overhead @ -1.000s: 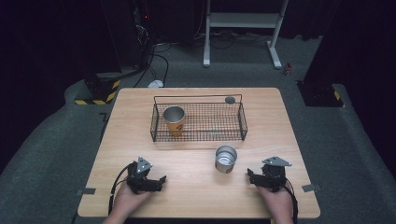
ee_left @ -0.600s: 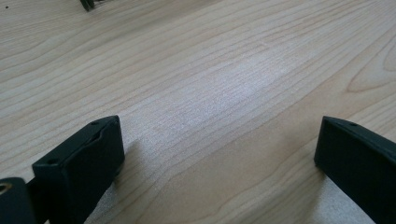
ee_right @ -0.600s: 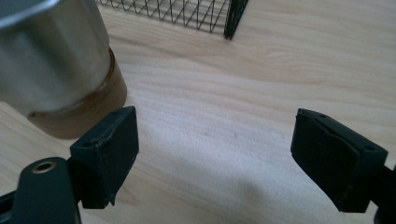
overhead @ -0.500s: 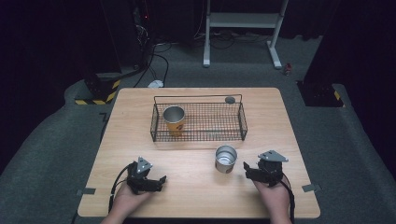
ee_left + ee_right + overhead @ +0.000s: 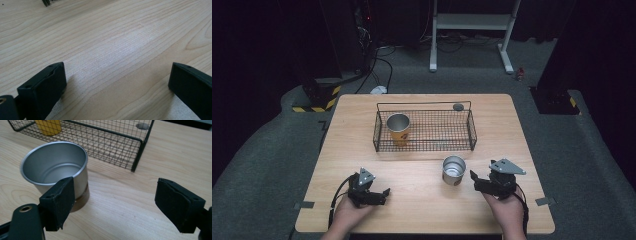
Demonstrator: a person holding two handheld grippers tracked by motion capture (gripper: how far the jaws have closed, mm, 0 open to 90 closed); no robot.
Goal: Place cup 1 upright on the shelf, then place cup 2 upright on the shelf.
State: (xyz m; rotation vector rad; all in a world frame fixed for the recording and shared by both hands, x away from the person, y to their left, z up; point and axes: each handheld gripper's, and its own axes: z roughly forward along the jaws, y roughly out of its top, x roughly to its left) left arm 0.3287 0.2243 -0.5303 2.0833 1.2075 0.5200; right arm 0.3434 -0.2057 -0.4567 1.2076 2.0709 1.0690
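Right gripper [image 5: 115, 202] jaws wide apart, gripping nothing; steel cup [image 5: 56, 167] stands just beyond its left jaw. Left gripper [image 5: 117, 87] equally wide, over bare table [image 5: 120, 37].

Small grey disc [image 5: 458, 107] beyond basket [image 5: 472, 131] — unidentifiable.

Steel cup [image 5: 454, 170], upright, empty, before wire basket [image 5: 424, 131]

A light wooden tabletop [image 5: 362, 150] with rounded corners carries a black wire basket [image 5: 472, 131] set toward its far middle. A steel cup [image 5: 454, 170] stands upright on the bare wood near of the basket's right half, apart from it. A small round grey disc [image 5: 458, 106] lies just beyond the basket's far right corner.
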